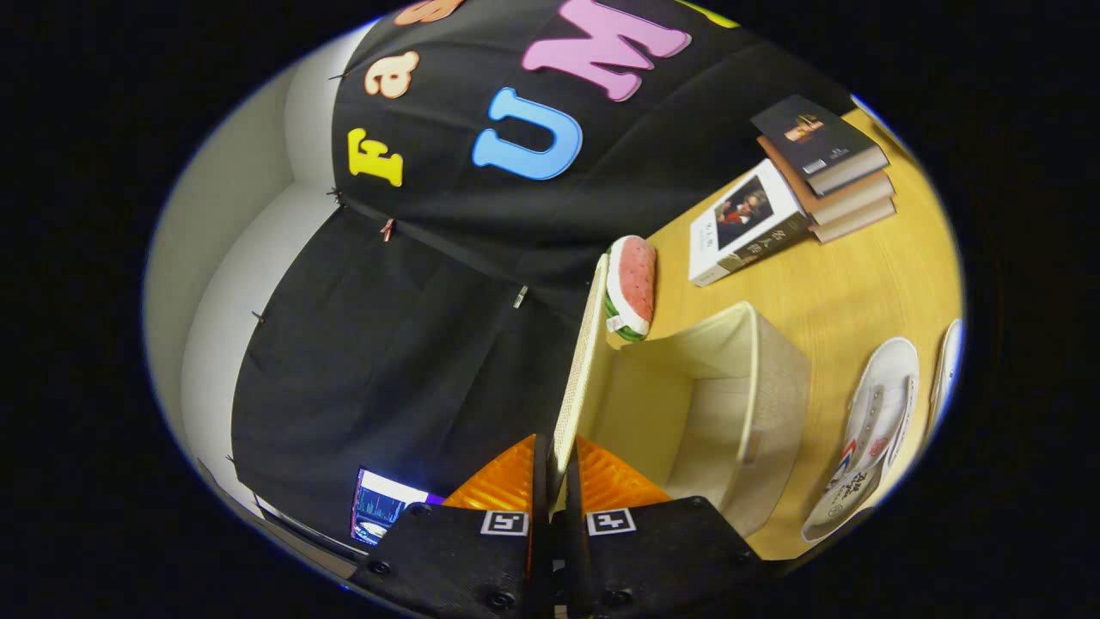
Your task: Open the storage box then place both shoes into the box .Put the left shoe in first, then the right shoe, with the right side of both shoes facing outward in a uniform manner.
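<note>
Tool (556, 468) clamped on the storage box (730, 413) lid (577, 370), holding it swung up so the interior stands open. Both shoes (872, 430) wait on the table (825, 284), right of the box.

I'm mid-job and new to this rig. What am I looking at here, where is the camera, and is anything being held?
The camera rides on a hand-held gripper and looks forward along its two fingers, tilted sideways. The fingers are closed on the thin lid of the storage box, swung up so the box stands open and looks empty. On the wooden table beyond lie a watermelon-slice toy, a leaning book and a stack of books. Two white shoes wait beside the box, not yet packed.
</note>
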Demonstrator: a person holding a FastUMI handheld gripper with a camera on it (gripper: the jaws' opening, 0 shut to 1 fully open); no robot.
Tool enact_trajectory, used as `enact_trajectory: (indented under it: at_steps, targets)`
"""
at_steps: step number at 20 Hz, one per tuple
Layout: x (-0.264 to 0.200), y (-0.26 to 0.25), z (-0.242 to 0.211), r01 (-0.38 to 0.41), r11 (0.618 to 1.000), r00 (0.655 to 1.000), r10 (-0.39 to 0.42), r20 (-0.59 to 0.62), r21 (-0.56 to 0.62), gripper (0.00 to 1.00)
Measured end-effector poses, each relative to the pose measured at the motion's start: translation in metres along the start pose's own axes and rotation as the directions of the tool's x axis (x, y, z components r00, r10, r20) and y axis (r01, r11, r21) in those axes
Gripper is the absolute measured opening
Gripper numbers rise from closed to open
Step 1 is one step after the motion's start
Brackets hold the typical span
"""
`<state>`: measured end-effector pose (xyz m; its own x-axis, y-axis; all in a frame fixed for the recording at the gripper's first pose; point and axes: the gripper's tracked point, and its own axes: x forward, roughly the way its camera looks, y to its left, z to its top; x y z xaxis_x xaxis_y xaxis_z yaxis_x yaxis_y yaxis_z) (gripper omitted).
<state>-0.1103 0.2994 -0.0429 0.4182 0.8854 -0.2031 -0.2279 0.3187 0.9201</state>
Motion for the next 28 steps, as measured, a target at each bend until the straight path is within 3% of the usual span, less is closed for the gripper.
enact_trajectory:
  at_steps: [5,11,12,13,15,17,19,20,23,28]
  targets:
    - [0.048,0.067,-0.010,-0.011,0.996,1.000,0.009,-0.024,-0.087,0.12]
    - [0.111,0.100,-0.035,-0.031,0.986,0.995,0.015,-0.102,-0.161,0.20]
    - [0.123,0.101,-0.040,-0.028,0.984,0.993,0.008,-0.116,-0.176,0.29]
    - [0.130,0.103,-0.046,-0.023,0.982,0.992,-0.002,-0.129,-0.186,0.30]
    - [0.139,0.102,-0.057,-0.021,0.981,0.987,-0.010,-0.158,-0.193,0.45]
    - [0.138,0.101,-0.063,-0.022,0.979,0.985,-0.013,-0.172,-0.201,0.65]
    - [0.133,0.097,-0.061,-0.012,0.975,0.987,-0.024,-0.160,-0.222,0.91]
    - [0.127,0.093,-0.057,0.001,0.971,0.989,-0.037,-0.145,-0.239,0.96]
    - [0.101,0.077,-0.039,0.059,0.956,0.994,-0.083,-0.073,-0.288,0.96]
    - [0.023,0.007,0.002,0.287,0.890,0.958,-0.273,0.089,-0.354,0.96]
